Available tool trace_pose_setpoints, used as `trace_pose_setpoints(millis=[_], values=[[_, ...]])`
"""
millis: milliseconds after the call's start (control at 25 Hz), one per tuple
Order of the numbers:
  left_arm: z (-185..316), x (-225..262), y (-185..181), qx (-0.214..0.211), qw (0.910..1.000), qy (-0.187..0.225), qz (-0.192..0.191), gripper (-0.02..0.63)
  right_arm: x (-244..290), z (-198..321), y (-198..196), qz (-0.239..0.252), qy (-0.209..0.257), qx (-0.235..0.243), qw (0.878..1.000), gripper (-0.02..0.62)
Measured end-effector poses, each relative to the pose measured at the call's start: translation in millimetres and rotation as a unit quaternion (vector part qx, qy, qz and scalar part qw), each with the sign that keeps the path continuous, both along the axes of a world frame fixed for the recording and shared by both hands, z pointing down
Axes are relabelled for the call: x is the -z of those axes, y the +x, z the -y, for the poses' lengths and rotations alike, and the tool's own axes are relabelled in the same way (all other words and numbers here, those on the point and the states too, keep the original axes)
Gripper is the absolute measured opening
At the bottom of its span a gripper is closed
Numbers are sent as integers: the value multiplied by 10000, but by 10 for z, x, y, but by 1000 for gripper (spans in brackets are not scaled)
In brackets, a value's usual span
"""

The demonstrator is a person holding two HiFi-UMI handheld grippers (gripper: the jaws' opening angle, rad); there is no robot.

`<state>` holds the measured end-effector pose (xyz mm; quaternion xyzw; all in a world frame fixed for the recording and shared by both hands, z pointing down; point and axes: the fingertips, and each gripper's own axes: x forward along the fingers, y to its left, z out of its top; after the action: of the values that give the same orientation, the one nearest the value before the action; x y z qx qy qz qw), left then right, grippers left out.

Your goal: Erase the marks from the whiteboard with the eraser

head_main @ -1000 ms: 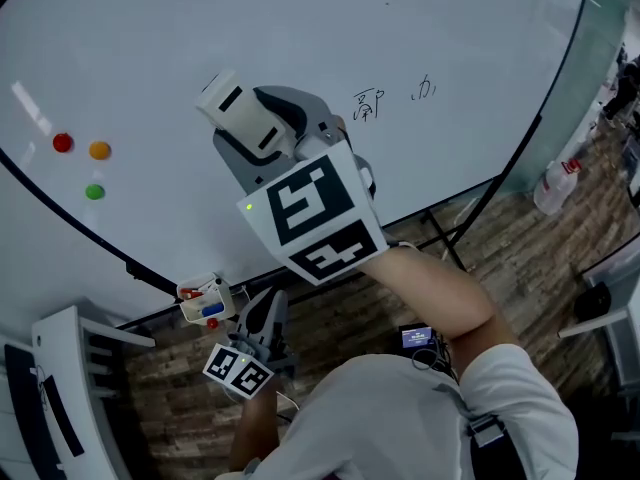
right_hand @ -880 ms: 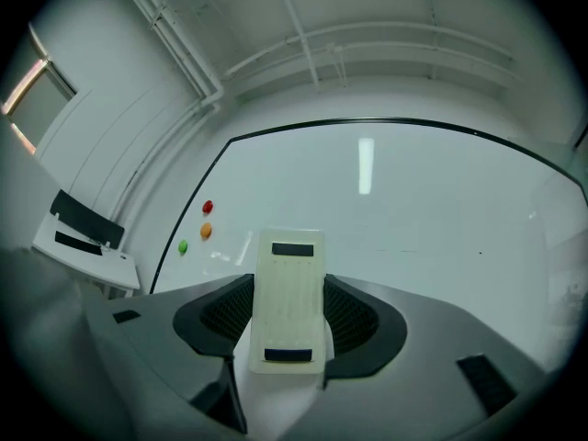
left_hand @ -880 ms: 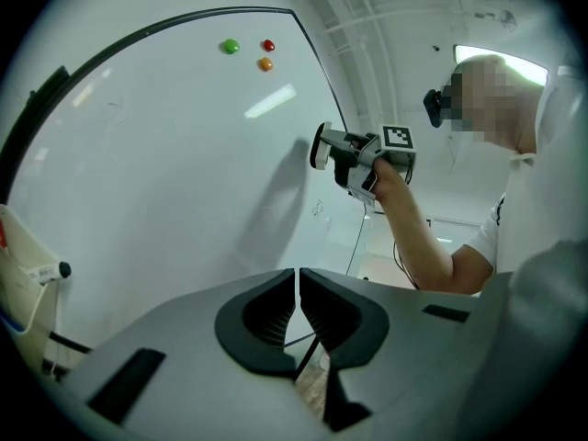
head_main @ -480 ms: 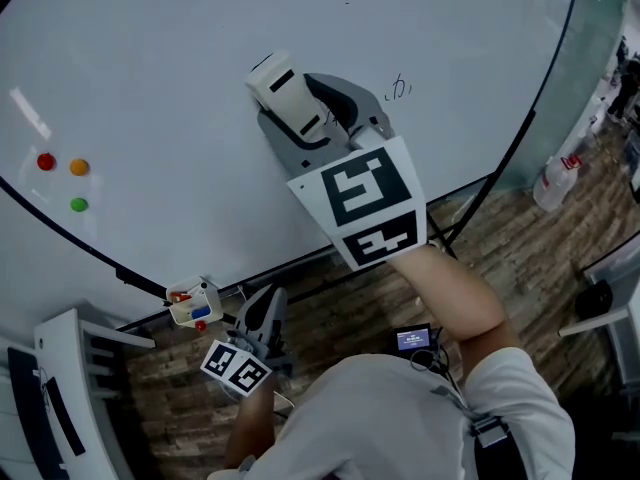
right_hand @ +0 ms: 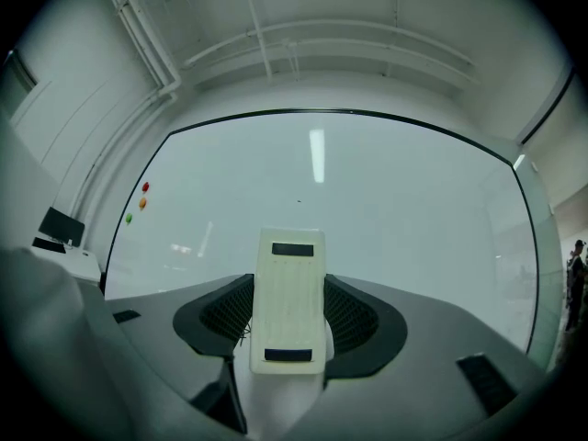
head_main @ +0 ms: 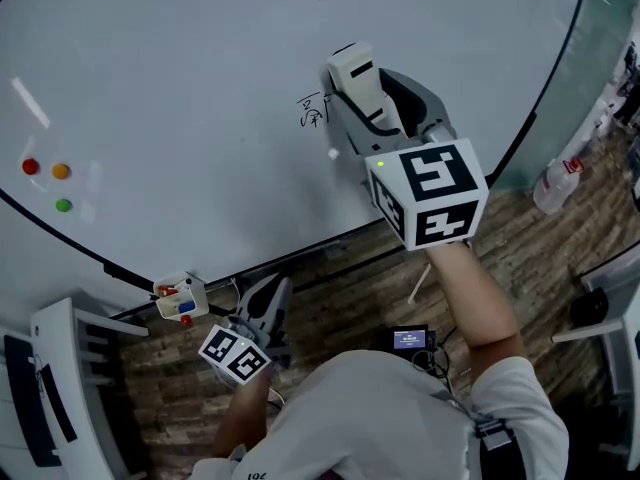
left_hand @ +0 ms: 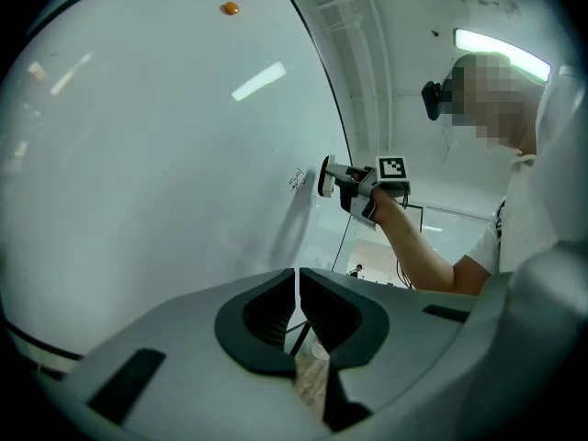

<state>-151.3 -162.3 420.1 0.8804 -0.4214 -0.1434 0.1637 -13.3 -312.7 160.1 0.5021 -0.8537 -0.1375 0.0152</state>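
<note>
Right gripper (right_hand: pixel 289 318) clamped on eraser (head_main: pixel 355 78) at whiteboard (head_main: pixel 180 78), scribbled mark (head_main: pixel 312 111) at its nine o'clock, magnets (head_main: pixel 60 172) beyond, left gripper (left_hand: pixel 298 294) closed, empty.

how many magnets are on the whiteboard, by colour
red magnet: 1
orange magnet: 1
green magnet: 1
total: 3

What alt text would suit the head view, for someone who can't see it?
The right claw holds a cream eraser at the whiteboard, just right of a small handwritten mark. The left claw hangs below the board's bottom edge.
</note>
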Motion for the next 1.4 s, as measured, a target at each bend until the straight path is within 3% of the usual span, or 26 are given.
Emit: trace_pose_setpoints(millis=[280,440,760,1000,1400], values=[[155,113,99,99,9999,112,-10,6,-144,223,622,165,-119,-334,9992,252],[207,168,178,124,9997,190,-52,43,-250,356,1042,277,-212,-637,9974,252],[238,144,273,193,9998,111,-12,55,-449,623,1722,495,-348,-1137,9917,252],[227,121,260,268,9996,60,15,55,-487,758,1938,570,-342,-1301,9893,252],[177,91,189,358,9993,-11,44,55,-563,966,1955,624,-260,-1363,9884,252]])
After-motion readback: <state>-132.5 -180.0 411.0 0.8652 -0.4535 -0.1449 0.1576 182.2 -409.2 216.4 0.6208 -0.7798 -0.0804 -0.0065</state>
